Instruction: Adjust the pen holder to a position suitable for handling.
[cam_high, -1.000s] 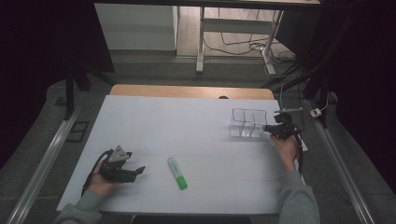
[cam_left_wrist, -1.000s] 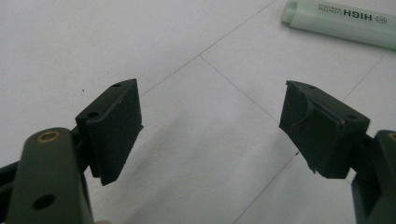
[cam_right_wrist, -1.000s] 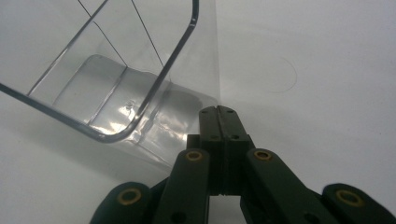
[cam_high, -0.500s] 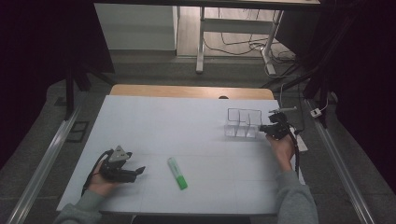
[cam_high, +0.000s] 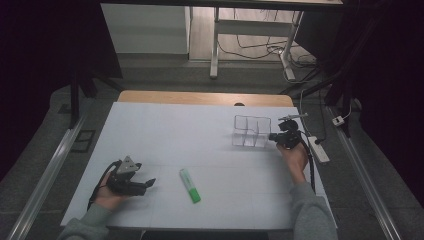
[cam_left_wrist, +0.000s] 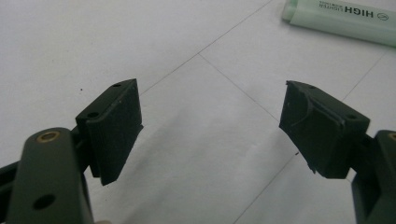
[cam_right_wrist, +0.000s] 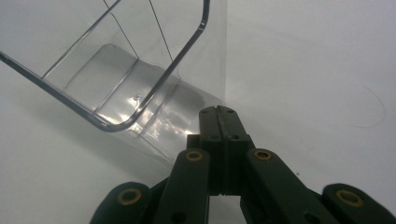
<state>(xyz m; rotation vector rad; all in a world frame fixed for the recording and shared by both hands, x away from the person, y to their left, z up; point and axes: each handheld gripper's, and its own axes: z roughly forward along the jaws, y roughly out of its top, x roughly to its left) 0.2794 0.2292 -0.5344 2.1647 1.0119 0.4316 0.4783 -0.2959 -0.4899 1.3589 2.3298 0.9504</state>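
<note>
In the high view, the left gripper (cam_high: 149, 183) sits at about eight o'clock on the white table (cam_high: 165, 130), held low in the person's left hand (cam_high: 107, 196) with its jaws pointing toward three o'clock. The left gripper view shows those jaws spread wide with nothing between them, bare tabletop in the gap. Just beyond them, toward the middle of the table at roughly six o'clock, lies a green highlighter (cam_high: 190, 185) flat on the surface, its length running from eleven to five o'clock; in the left gripper view its pale green barrel (cam_left_wrist: 341, 18) shows at one o'clock, apart from both jaws. Farther right, at about two o'clock on the table, stands a clear plastic divided box (cam_high: 251, 132), upright with open compartments. The right gripper (cam_high: 274, 136) is at the box's three o'clock edge, held by the person's right hand (cam_high: 294, 155). In the right gripper view its jaws are pressed fully together, their tips right at the box's clear wall (cam_right_wrist: 140, 93); whether they pinch that wall cannot be told.
</note>
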